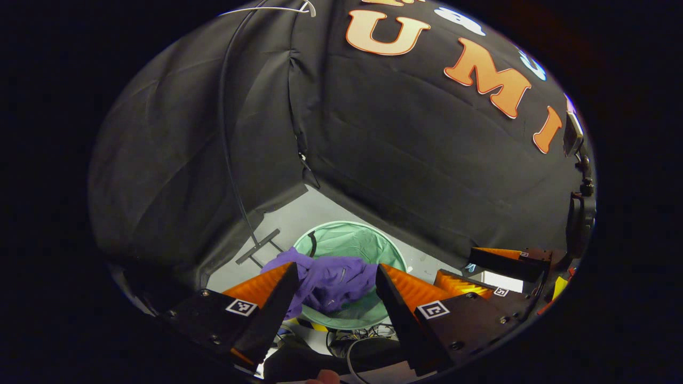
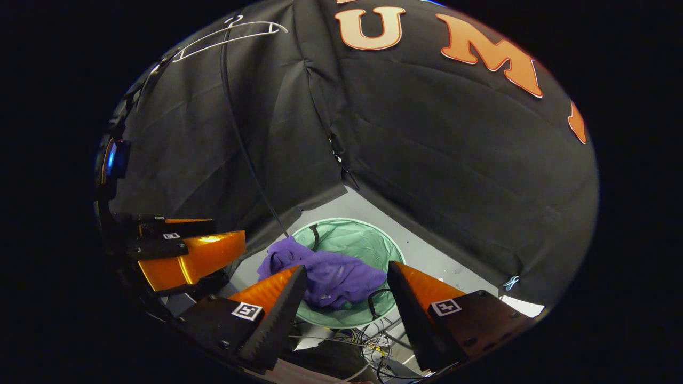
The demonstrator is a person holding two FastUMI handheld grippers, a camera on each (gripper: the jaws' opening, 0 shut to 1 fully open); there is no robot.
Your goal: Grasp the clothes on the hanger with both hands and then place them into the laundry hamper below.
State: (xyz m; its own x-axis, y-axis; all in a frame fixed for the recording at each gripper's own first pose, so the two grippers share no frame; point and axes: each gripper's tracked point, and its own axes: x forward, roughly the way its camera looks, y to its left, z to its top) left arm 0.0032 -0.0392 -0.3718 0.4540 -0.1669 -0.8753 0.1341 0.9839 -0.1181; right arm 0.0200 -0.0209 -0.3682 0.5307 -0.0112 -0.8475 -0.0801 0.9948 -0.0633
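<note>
A purple garment (image 1: 333, 280) lies bunched in the round green mesh hamper (image 1: 355, 240) on the floor, one fold hanging over the hamper's near-left rim. My left gripper (image 1: 336, 268) hovers above it, open, with nothing between its fingers. In the right gripper view the same purple garment (image 2: 333, 277) rests in the hamper (image 2: 355, 240), and my right gripper (image 2: 347, 267) is open above it, holding nothing. A bare white hanger (image 1: 267, 8) hangs high up at the top; the right gripper view has the hanger (image 2: 229, 32) at upper left.
A thin black pole (image 1: 227, 149) runs down from the hanger to a base bar (image 1: 259, 246) on the grey floor left of the hamper. Loose cables (image 2: 368, 333) lie in front of the hamper. Black cloth walls meet in a corner behind it.
</note>
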